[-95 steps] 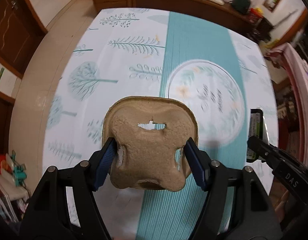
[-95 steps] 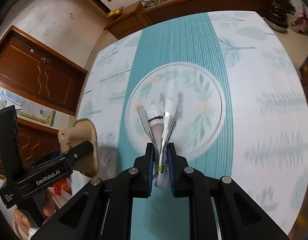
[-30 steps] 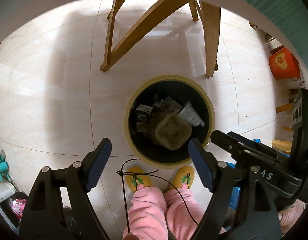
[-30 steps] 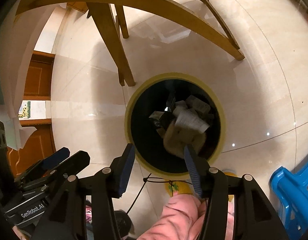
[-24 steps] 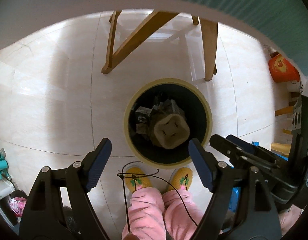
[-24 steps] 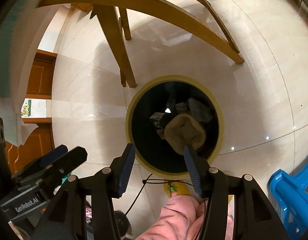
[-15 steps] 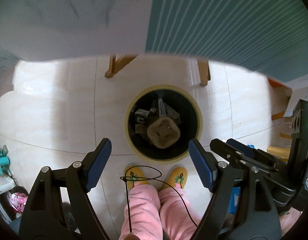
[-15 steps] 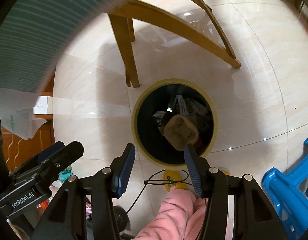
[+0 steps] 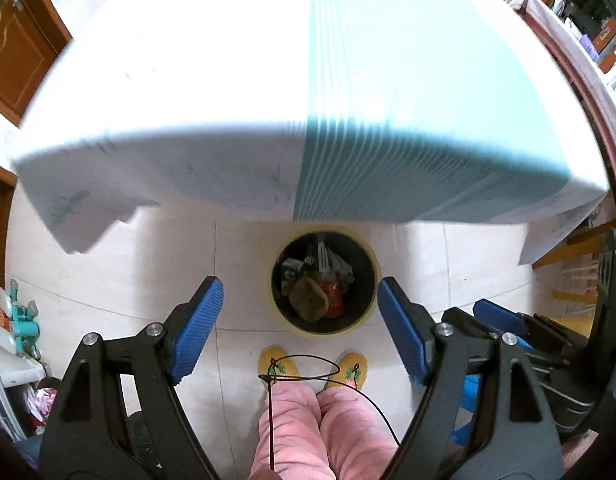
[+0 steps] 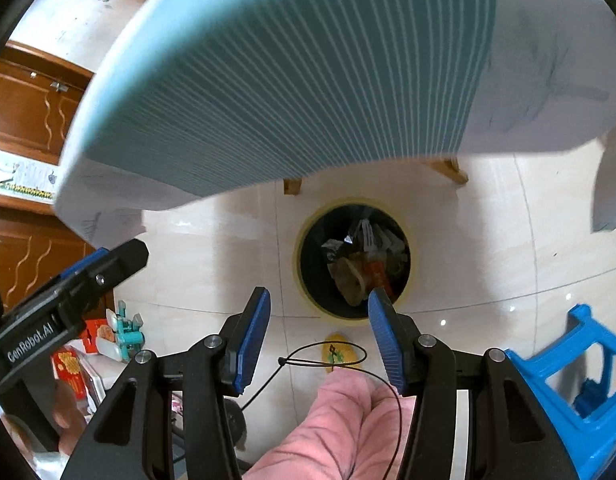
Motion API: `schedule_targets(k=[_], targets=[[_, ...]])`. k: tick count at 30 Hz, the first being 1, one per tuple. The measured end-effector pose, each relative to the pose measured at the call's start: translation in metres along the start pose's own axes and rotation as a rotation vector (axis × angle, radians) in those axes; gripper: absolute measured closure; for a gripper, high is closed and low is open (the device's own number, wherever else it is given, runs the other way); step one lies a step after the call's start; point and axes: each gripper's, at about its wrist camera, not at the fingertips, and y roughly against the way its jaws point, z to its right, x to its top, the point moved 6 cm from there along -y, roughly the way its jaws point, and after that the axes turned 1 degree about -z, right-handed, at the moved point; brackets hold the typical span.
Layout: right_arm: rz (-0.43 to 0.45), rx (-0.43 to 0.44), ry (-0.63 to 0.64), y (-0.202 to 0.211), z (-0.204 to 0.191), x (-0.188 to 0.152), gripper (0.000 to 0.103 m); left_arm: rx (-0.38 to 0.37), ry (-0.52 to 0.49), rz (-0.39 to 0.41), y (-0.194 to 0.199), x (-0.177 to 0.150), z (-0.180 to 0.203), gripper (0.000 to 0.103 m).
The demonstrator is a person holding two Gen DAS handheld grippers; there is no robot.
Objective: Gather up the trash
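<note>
Tongs [image 9: 300, 332] [image 10: 319, 334] agape, one bin [image 9: 369, 256].

Below you, the pale tiled floor [image 10: 487, 240] looks glossy and throws back light spots. Your matt black plastic left gripper [image 9: 300, 328] carries ribbed blue pads [image 9: 198, 320]. The white-and-teal tablecloth [image 9: 308, 100] looks smooth; the brown pulp-paper tray [image 9: 308, 300] looks rough.
</note>
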Motion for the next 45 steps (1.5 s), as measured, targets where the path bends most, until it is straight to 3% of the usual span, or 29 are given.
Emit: schedule_targets(k=[9,19,23,33,45], targets=[[0.074,-0.015,0.081,0.116,-0.056,0.024,0.051,0.048,0.015,0.123,0.112,0.041,-0.007,0.026],[0.257,-0.032,0.171,0.253,-0.115,0.064,0.051,0.068,-0.001,0.266,0.24,0.079,-0.004,0.026],[0.331,-0.049,0.193,0.294,-0.135,0.07,0.045,0.062,-0.014,0.332,0.284,0.089,0.004,0.026],[0.469,-0.095,0.211,0.351,-0.162,0.074,0.043,0.058,-0.037,0.387,0.32,0.092,0.019,0.026],[0.496,-0.119,0.2,0.353,-0.164,0.07,0.043,0.057,-0.039,0.387,0.318,0.091,0.019,0.026]])
